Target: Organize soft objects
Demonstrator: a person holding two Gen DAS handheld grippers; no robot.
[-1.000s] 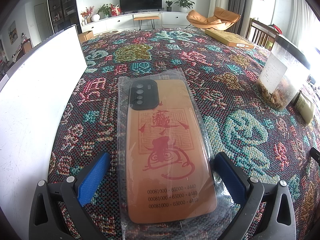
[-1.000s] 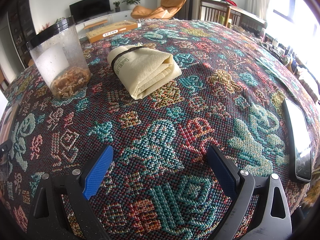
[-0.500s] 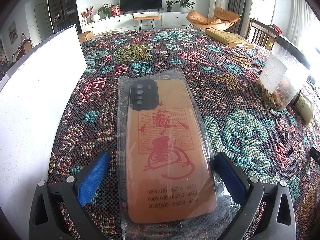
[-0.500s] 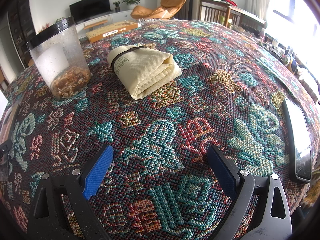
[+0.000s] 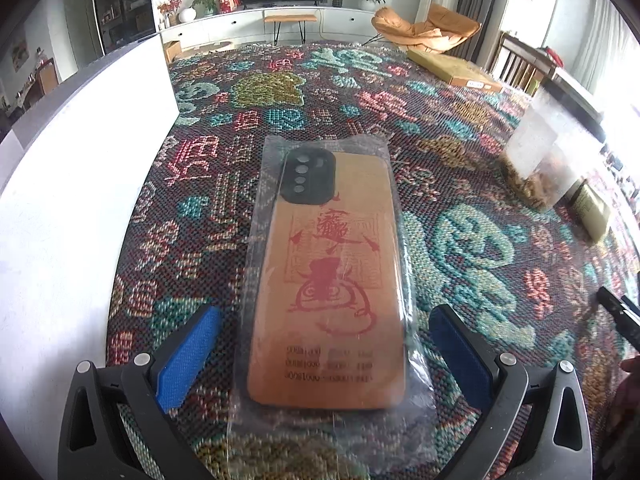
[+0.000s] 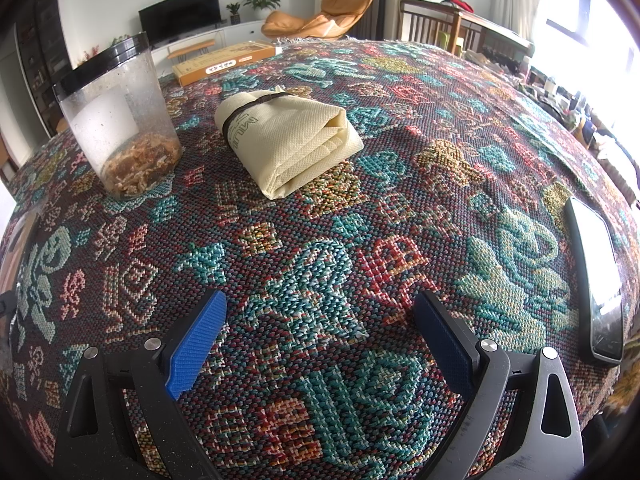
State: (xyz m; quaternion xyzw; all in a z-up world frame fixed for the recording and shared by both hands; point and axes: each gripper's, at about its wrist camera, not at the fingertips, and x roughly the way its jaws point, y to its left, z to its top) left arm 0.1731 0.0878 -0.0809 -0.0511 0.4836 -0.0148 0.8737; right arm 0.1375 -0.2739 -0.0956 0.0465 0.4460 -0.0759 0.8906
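Observation:
An orange phone case [image 5: 328, 276] with a red print, sealed in a clear plastic sleeve, lies flat on the patterned tablecloth [image 5: 472, 248]. My left gripper [image 5: 325, 320] is open, its blue pads on either side of the case's near end, not touching it. A folded cream fabric bag [image 6: 286, 142] tied with a dark band lies on the cloth in the right wrist view; its edge also shows at the right of the left wrist view [image 5: 592, 210]. My right gripper [image 6: 320, 304] is open and empty, well short of the bag.
A white board [image 5: 72, 216] stands along the left. A clear jar [image 6: 120, 120] with dried bits stands left of the bag. A black phone [image 6: 596, 280] lies at the right. A flat cardboard box [image 6: 224, 62] lies at the far edge.
The left wrist view has shifted slightly and is blurred now; the left gripper has drawn back or lifted a little from the case. The right gripper has not moved.

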